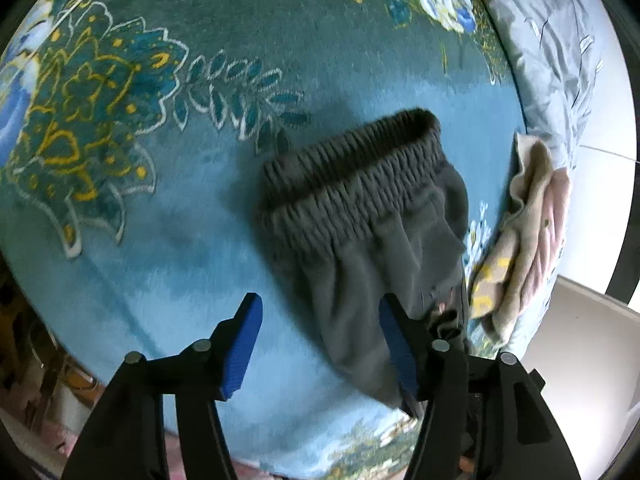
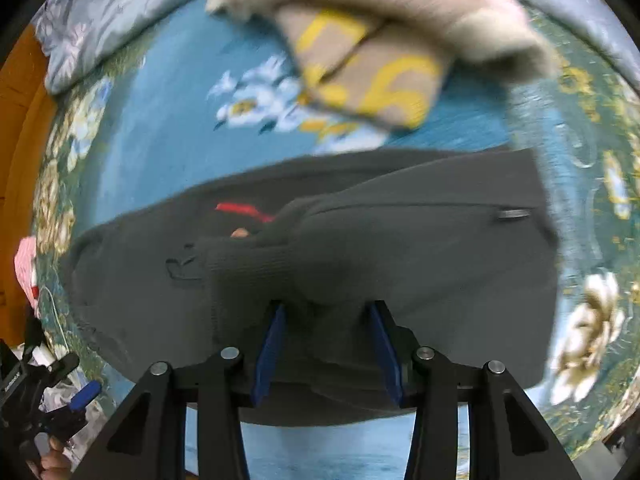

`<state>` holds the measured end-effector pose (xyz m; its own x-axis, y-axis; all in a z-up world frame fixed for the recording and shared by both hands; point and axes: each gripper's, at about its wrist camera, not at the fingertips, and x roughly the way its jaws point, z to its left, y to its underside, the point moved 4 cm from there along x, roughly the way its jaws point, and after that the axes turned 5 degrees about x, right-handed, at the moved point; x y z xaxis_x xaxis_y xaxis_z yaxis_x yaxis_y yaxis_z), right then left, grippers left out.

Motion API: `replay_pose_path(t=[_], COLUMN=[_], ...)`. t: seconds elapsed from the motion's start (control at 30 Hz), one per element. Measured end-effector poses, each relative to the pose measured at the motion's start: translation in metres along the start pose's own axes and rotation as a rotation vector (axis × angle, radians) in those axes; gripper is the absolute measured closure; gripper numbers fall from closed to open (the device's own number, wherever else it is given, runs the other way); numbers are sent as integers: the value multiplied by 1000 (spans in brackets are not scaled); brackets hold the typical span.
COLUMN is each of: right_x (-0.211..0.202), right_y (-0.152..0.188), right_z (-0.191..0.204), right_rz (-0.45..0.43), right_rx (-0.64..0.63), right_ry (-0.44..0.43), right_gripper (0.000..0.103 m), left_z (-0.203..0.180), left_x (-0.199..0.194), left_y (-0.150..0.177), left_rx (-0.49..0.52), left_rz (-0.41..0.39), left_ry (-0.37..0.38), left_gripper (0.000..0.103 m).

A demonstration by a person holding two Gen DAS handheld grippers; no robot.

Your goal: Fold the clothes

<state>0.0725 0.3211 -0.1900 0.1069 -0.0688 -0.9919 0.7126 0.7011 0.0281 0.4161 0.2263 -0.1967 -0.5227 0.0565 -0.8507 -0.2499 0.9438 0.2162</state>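
1. Nearest in my left wrist view, the left gripper has its jaws standing apart with nothing pressed between them. The lower edge of the grey trousers crosses the gap, and the right-hand pad overlaps the cloth; I cannot tell whether it touches.
2. In my right wrist view, the right gripper has its jaws apart too, directly over the grey trousers, which fill the frame behind the blue pads. The picture is blurred, so I cannot say whether the pads meet the fabric.
3. Only the right view shows a red strip inside a fold, a small metal tab, and the other gripper at the lower left edge.
4. Only the left view shows the gathered elastic waistband, lying on the far side of the jaws.
5. The trousers lie on a teal floral bedspread.
6. Farther off, a beige garment with yellow print lies just beyond the trousers, with a grey-blue quilt behind it.
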Motion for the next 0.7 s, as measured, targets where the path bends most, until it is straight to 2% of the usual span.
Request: replay_pose_path(t=[0.13,0.23,0.4,0.47,0.5,0.53,0.7], right_x=[29,24,-17,-32,-38,-44,-66], right_y=[-9,-15,-3,5,8,11,17], right_z=[-3,-4,-2,-11,-16,-21,-38], right_rz=[81,106,40,28,26,25,12], right_rx=[83,119,-3,-4,6,18,83], right_ry=[51,49,80,87,91,95,76], right_gripper=[55,55,55,55,55,55,55], left_z=[8,13,26,28,28,28,21], left_x=[15,25,39,42,43,44,41], left_y=[-9,-13,-14,-11,-10,-8,-2], left_rx=[27,30,-32,-60,-78,-89,-103], left_rz=[-26,-46,-84,-107,-119,-125,-154], left_ry=[-5,32,129,160,183,206,192], left_gripper=[38,35,34,34,40,50,63])
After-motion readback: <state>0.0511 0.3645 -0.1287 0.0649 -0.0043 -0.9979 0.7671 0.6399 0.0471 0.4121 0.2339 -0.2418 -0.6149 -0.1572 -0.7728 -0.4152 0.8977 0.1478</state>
